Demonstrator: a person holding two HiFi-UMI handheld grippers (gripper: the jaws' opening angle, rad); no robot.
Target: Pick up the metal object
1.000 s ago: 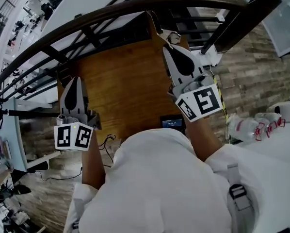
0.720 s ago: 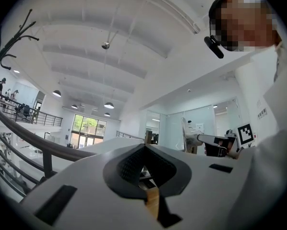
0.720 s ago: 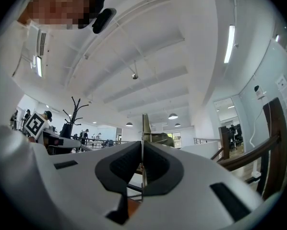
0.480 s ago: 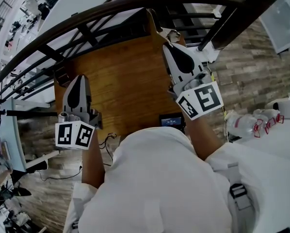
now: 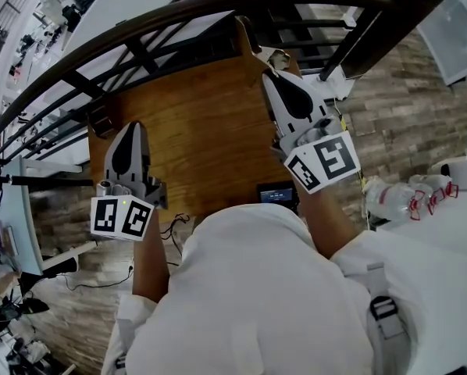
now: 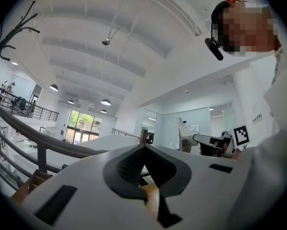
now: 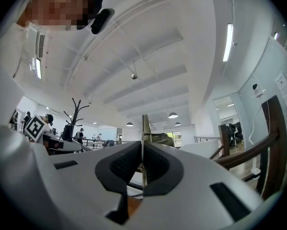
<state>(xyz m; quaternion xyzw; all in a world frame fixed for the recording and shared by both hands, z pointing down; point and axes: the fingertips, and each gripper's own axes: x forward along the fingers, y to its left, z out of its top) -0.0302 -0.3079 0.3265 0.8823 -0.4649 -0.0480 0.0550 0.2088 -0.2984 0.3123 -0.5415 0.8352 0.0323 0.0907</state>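
Observation:
My right gripper (image 5: 270,75) is over the far right part of the wooden table (image 5: 202,131), shut on a thin flat metal object (image 5: 271,56) that sticks out past its tips. In the right gripper view the metal object (image 7: 146,128) stands edge-on, clamped between the two dark pads (image 7: 126,166), and my right gripper (image 7: 142,145) points up towards the ceiling. My left gripper (image 5: 131,127) is above the table's left side. In the left gripper view my left gripper (image 6: 144,147) has its jaws together with nothing between them.
A dark curved railing (image 5: 179,14) runs along the table's far side. A small device with a screen (image 5: 277,196) lies at the near edge, by a cable (image 5: 175,226). Plastic bottles (image 5: 397,201) stand on a white surface to the right. My body covers the near table.
My left gripper has shifted slightly forward and to the right over the table. My right gripper has stayed nearly still, still clamped on the metal object.

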